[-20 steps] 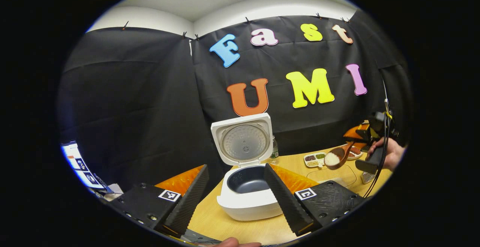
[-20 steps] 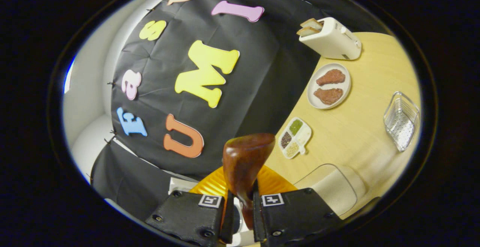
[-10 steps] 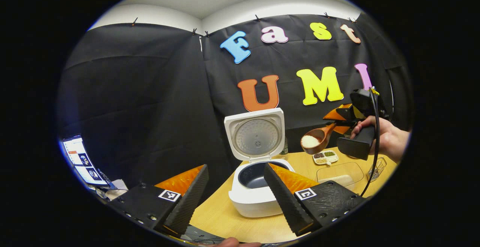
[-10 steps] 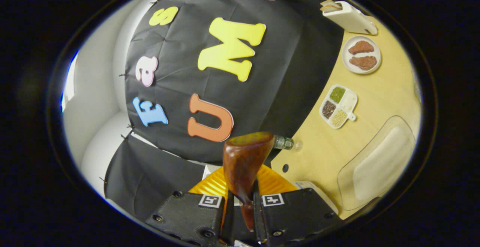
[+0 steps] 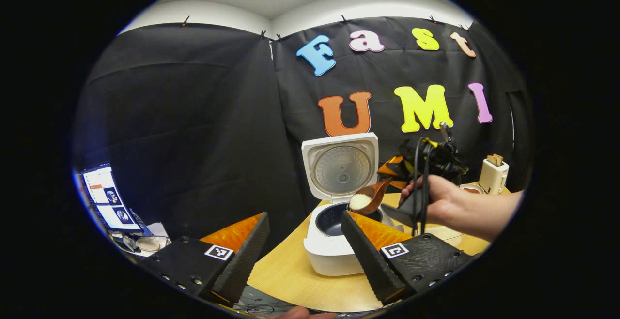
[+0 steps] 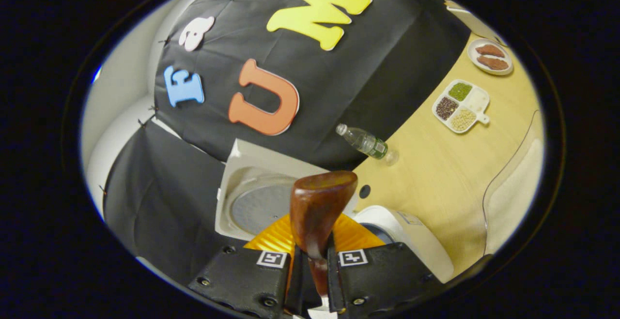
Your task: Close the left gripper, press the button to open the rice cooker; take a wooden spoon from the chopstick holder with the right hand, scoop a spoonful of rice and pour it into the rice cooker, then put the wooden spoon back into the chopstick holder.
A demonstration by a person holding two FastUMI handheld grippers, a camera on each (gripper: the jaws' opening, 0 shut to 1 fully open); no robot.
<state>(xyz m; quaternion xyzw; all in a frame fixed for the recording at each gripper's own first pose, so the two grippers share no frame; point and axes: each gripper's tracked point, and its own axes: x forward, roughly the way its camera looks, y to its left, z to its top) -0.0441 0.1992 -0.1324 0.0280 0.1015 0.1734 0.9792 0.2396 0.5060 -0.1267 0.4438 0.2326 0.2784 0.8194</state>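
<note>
Black cloth backs the wooden table (image 5: 290, 275) where we see the rice cooker (image 5: 334, 251) with its lid (image 5: 340, 170) raised upright. Our right gripper (image 6: 312, 273) clamps the wooden spoon (image 6: 317, 212) by its handle, and its bowl of rice (image 5: 359, 202) hangs over the cooker's pot. Our left gripper (image 5: 302, 241) is spread wide just beside the cooker, holding nothing.

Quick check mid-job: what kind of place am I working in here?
Most likely a staged kitchen set inside a recording booth, not a real kitchen. A wooden table stands against a black cloth wall and carries kitchen items: an open rice cooker, a toaster and a divided dish of grains.
</note>
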